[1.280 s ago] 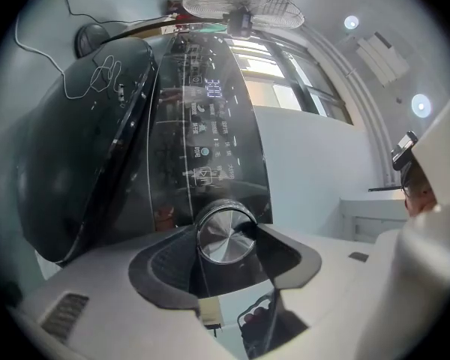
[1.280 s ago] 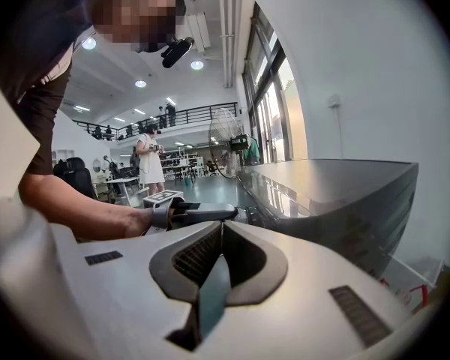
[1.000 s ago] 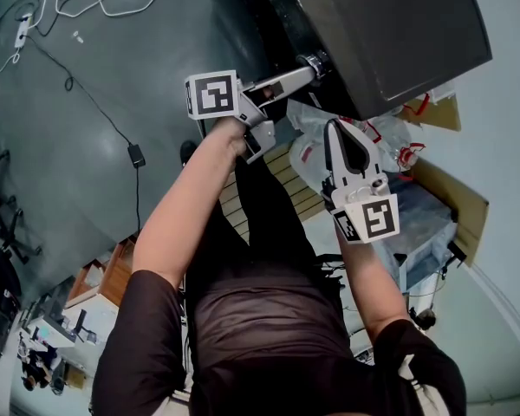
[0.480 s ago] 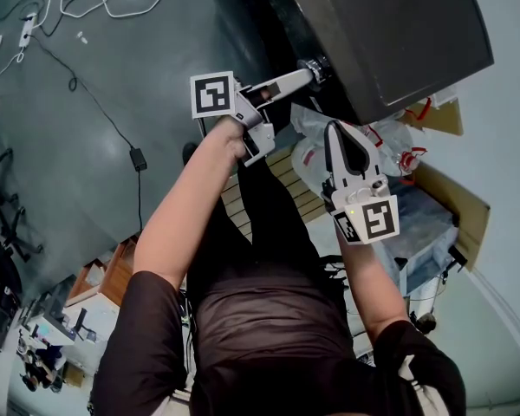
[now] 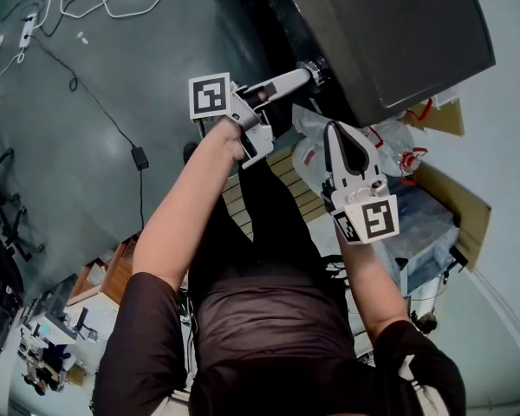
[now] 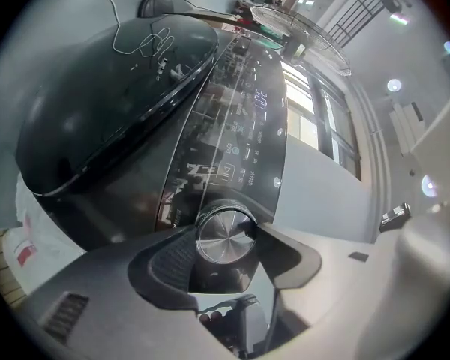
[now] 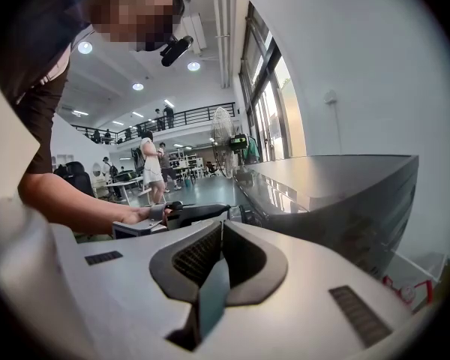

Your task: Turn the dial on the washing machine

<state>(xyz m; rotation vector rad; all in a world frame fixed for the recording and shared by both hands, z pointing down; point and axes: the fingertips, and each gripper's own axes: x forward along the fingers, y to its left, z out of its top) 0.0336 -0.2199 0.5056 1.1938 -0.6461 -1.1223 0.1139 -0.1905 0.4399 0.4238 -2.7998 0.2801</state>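
My left gripper [image 5: 312, 74] has rolled a little since a second ago: its marker cube sits at a slightly different angle, while the tips have stayed at the same spot on the washing machine [image 5: 390, 33]. I take that as the turn being under way, though only by a small amount so far. In the left gripper view the jaws are closed on the dial [image 6: 225, 235], a brushed metal knob at the lower end of the machine's dark control panel [image 6: 240, 141], with one pad on each side of it. Lit digits [image 6: 261, 100] glow further up the panel.

My right gripper [image 5: 334, 133] has not moved. It hangs just in front of the machine, jaws pressed together on nothing. Plastic bags [image 5: 390, 137] and a cardboard box [image 5: 451, 189] lie beside the machine, and a cable [image 5: 95, 102] trails over the floor well away from it. Nothing blocks the dial; the limit I expect is my own wrist's range.
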